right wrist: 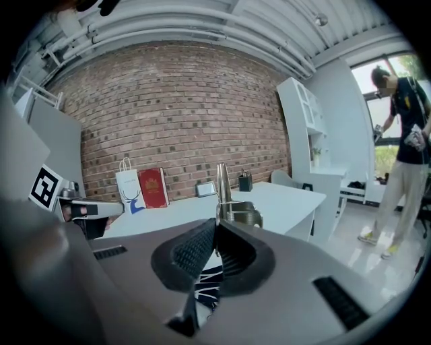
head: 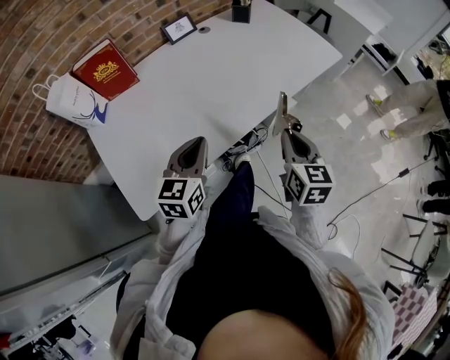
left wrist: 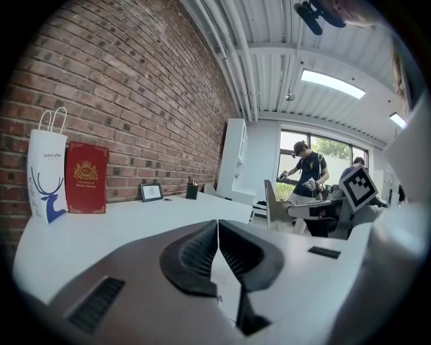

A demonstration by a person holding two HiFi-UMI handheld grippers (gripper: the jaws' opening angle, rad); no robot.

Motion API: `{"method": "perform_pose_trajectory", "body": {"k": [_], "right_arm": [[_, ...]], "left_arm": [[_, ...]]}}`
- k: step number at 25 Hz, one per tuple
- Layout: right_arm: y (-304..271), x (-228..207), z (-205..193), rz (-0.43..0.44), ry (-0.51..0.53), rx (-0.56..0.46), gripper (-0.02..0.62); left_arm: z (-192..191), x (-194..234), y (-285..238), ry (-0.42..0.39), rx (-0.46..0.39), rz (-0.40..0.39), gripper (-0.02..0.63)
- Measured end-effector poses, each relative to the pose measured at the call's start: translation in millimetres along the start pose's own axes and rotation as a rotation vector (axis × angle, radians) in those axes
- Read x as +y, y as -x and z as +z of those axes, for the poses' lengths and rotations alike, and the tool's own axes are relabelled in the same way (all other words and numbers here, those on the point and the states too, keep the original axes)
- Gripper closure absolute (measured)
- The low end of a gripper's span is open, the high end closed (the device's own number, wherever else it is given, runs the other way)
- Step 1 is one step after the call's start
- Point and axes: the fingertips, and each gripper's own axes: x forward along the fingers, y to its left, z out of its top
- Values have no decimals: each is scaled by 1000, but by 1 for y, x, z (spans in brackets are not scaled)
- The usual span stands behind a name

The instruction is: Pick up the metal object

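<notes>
My right gripper (head: 286, 133) hangs off the near right edge of the white table (head: 211, 84), shut on a slim metal object (head: 283, 112) that sticks up past its tips. In the right gripper view the metal object (right wrist: 223, 187) rises as a tapered shiny bar with a rounded loop at its base, pinched between the ribbed pads (right wrist: 195, 251). My left gripper (head: 199, 142) hovers over the table's near edge with its jaws pressed together and nothing in them. The left gripper view shows that gripper (left wrist: 217, 232) shut and empty.
At the table's far left a red book (head: 105, 69) and a white paper bag (head: 74, 102) stand against the brick wall. A small picture frame (head: 178, 28) and a black pen holder (head: 241, 10) are at the back. Cables (head: 246, 144) trail below; a person (head: 415, 105) stands at right.
</notes>
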Motion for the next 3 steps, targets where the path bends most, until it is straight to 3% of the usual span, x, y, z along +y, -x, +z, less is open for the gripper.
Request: {"method": "perform_pose_trajectory", "body": {"k": [3], "right_arm": [[1,3,0,5,-1,1,580]], "left_arm": [[1,1,2,0,-1,0,588]]}}
